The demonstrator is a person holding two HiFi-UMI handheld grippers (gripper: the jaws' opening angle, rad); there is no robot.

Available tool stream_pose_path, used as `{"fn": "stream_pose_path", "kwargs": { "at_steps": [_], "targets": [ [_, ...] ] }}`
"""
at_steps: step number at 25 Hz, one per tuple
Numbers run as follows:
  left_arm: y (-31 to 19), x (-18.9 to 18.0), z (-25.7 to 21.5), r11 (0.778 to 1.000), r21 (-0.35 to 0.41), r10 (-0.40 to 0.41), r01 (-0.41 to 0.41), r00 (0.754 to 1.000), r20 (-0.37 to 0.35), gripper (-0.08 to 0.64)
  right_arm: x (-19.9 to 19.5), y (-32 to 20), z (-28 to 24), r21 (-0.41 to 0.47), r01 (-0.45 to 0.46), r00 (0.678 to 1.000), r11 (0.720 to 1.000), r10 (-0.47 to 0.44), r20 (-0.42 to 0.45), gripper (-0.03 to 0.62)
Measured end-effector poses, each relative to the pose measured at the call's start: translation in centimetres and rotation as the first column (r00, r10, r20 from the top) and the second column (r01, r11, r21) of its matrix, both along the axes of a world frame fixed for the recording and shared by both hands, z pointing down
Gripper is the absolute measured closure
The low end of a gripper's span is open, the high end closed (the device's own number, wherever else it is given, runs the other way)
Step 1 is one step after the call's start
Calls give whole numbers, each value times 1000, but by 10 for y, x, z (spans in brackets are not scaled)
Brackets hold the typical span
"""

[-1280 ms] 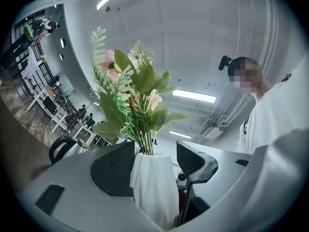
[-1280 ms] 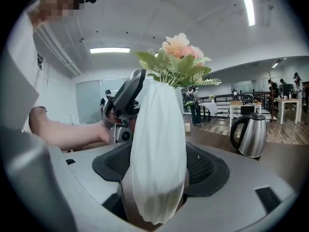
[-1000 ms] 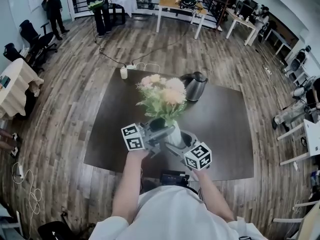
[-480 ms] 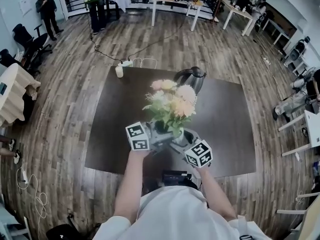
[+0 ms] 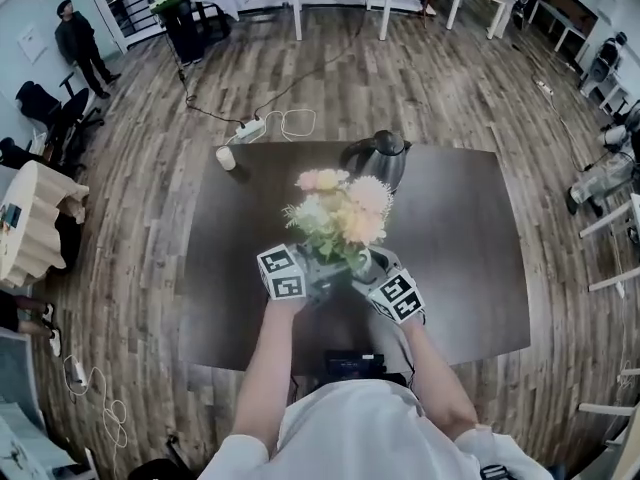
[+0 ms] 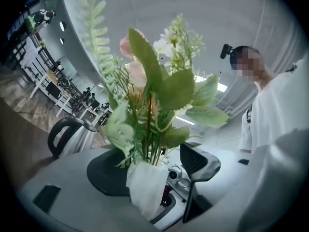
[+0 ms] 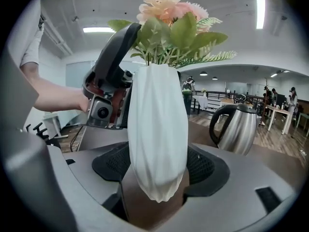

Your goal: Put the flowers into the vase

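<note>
A white ribbed vase (image 7: pixel 157 139) holds a bunch of pink, cream and white flowers (image 5: pixel 340 218) with green leaves. My right gripper (image 7: pixel 159 166) is shut on the vase's lower body, with a pad against each side, and the vase base hangs just over the dark table (image 5: pixel 460 248). My left gripper (image 6: pixel 152 168) faces it from the other side. Its jaws have just been opening and now stand wide, with the vase (image 6: pixel 145 187) between them and the right jaw clear of it. In the head view the blooms hide the vase and both grippers' tips.
A steel kettle (image 5: pixel 378 158) with a black handle stands just behind the flowers. A small white cup (image 5: pixel 226 158) sits at the table's far left corner. A black device (image 5: pixel 352 365) lies at the near edge. A power strip and cable (image 5: pixel 250 128) lie on the floor beyond.
Both grippers have sunk toward the table with the vase and flowers. The bunch now sits directly in front of the kettle.
</note>
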State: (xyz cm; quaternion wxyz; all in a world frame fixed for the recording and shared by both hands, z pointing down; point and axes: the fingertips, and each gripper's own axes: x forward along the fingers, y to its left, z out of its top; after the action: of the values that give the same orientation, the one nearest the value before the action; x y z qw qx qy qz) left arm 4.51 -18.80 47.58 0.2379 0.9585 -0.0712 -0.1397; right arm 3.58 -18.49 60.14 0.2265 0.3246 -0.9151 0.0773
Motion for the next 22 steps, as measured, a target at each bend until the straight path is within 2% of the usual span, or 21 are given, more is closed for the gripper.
{"fn": "stream_pose_path", "kwargs": {
  "at_steps": [3, 7, 13, 16, 20, 22],
  "targets": [
    [-35, 17, 11, 999, -21, -27, 28, 999, 36, 264, 14, -34, 10, -14, -18, 1000, 1000, 18, 7, 239],
    [-74, 32, 20, 998, -13, -60, 61, 995, 84, 264, 22, -76, 23, -8, -25, 999, 1000, 25, 42, 239],
    [-120, 32, 37, 990, -39, -133, 138, 985, 106, 264, 18, -124, 40, 11, -47, 994, 999, 46, 97, 239],
    [-131, 30, 47, 983, -100, -144, 151, 987, 76, 264, 18, -134, 51, 15, -40, 994, 999, 39, 107, 239],
    [-134, 21, 55, 972, -163, -177, 169, 984, -32, 264, 19, -138, 56, 75, -31, 989, 997, 20, 148, 239],
    [-139, 16, 56, 967, -175, -199, 187, 978, -54, 264, 18, -141, 59, 79, -16, 990, 997, 4, 139, 239]
  ]
}}
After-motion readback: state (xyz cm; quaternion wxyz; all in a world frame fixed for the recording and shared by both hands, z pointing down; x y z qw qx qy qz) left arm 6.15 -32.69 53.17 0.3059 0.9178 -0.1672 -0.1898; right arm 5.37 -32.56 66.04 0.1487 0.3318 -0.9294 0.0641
